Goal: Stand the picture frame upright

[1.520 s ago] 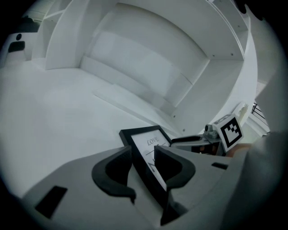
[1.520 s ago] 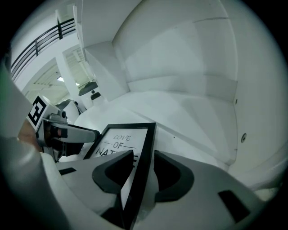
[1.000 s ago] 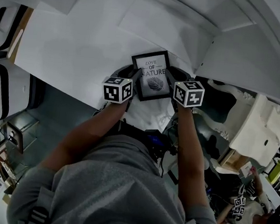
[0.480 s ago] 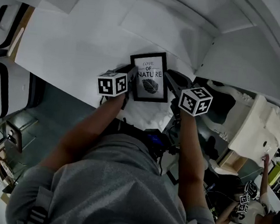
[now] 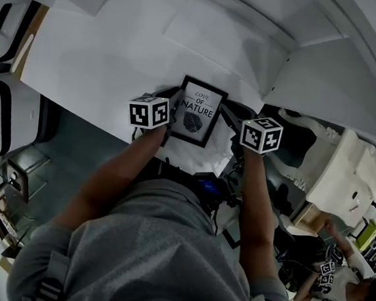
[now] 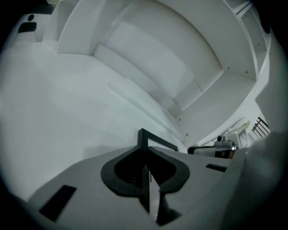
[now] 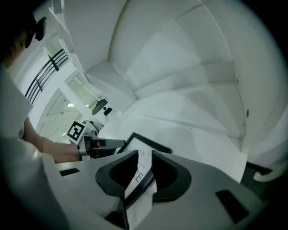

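Observation:
A black picture frame (image 5: 197,111) with a leaf print and lettering is held over the white table (image 5: 97,58), tilted with its top leaning right. My left gripper (image 5: 173,103) is at its left edge; in the left gripper view the thin black frame edge (image 6: 155,143) runs between the jaws of the left gripper (image 6: 146,162), which have just been closing and now pinch it. My right gripper (image 5: 226,115) is at the frame's right side. In the right gripper view the frame (image 7: 146,144) slants between the jaws of the right gripper (image 7: 144,168), which have just eased slightly but still grip it.
White shelf panels and a recessed back wall (image 5: 251,40) rise behind the table. White chairs (image 5: 5,23) stand at the left. Another person (image 5: 340,287) is at the bottom right among cluttered furniture. The left gripper's marker cube (image 7: 77,130) shows in the right gripper view.
The frame has turned from leaning left, through straight, to leaning right. The left gripper came up against its left edge and closed on it. The right gripper shifted slightly.

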A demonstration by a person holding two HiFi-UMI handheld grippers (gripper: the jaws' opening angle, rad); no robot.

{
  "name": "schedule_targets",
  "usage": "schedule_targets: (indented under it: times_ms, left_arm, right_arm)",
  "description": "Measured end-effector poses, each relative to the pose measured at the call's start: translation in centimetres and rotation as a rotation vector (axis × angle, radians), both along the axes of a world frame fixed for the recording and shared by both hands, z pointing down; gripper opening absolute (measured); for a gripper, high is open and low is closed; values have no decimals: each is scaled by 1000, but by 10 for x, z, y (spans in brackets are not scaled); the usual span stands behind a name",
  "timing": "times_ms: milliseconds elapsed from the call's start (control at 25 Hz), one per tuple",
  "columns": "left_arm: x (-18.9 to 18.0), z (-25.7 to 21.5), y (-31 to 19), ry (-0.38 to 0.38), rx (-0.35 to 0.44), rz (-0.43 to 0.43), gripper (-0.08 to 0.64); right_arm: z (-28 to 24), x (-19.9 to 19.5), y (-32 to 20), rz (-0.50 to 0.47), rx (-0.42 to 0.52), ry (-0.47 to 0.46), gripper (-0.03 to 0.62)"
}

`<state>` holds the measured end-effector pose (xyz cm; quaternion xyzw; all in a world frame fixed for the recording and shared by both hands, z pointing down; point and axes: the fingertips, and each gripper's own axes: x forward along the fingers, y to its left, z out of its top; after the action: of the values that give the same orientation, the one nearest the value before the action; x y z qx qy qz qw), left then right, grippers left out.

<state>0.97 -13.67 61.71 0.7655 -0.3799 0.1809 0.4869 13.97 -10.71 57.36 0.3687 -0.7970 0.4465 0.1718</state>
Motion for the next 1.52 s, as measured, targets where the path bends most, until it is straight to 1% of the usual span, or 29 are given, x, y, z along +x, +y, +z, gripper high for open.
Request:
schedule_targets:
  times_ms: [80,160,240,320,400,520,600,680,760,840,920,1000,1080,1160,1240,1280,1360,1520]
  left_arm:
    - [-4,-1,-1,28,-6,-20,41]
    - [-8,-3,-3,76,-11,-48,34]
    - [-10,-8,-5,123,-6,-65,29]
    - [-10,-11,-5,138,7,-66,27]
    - [-10,-8,-3,135,6,-64,26]
    - [-13,-10,-7,158,3,-93,26]
    - [-16,-12,-10,164,0,-111,28]
    - [-20,-10,-10,149,3,-122,33]
    - [-25,-8,-10,132,16,-134,38]
    - [-29,-9,-11,122,33,-144,41]
    - [-34,-9,-12,121,41,-155,43]
    - [-38,-9,-12,108,49,-149,43]
    - [-40,-9,-12,95,59,-136,43]
    - [-40,-10,-12,90,66,-123,43]
    - [-36,-9,-9,59,81,-78,41]
    - [-34,-9,-7,29,97,-40,17]
    - [-29,-9,-3,-16,136,13,8]
    - [-30,-12,-1,-7,165,0,8]
  right_arm:
    - [15,-1,15,-10,-89,-15,116]
    - [25,-2,29,-3,-164,-65,152]
    - [31,-4,39,9,-207,-124,176]
    - [36,-9,45,6,-222,-153,178]
    - [41,-15,45,1,-219,-144,176]
    - [40,-23,39,26,-209,-136,176]
    - [39,-26,36,42,-222,-152,176]
    - [34,-27,35,57,-221,-187,176]
    - [24,-28,31,81,-199,-256,176]
    - [10,-28,28,104,-169,-345,170]
    - [-7,-34,28,96,-156,-450,154]
    - [-22,-42,31,69,-167,-551,146]
    - [-32,-47,33,58,-174,-654,140]
    - [-44,-52,33,45,-177,-768,113]
    - [-60,-62,32,20,-178,-878,77]
    - [-66,-66,31,9,-179,-917,74]
    - [-72,-73,28,-4,-175,-955,74]
    - [-73,-78,21,1,-168,-944,71]
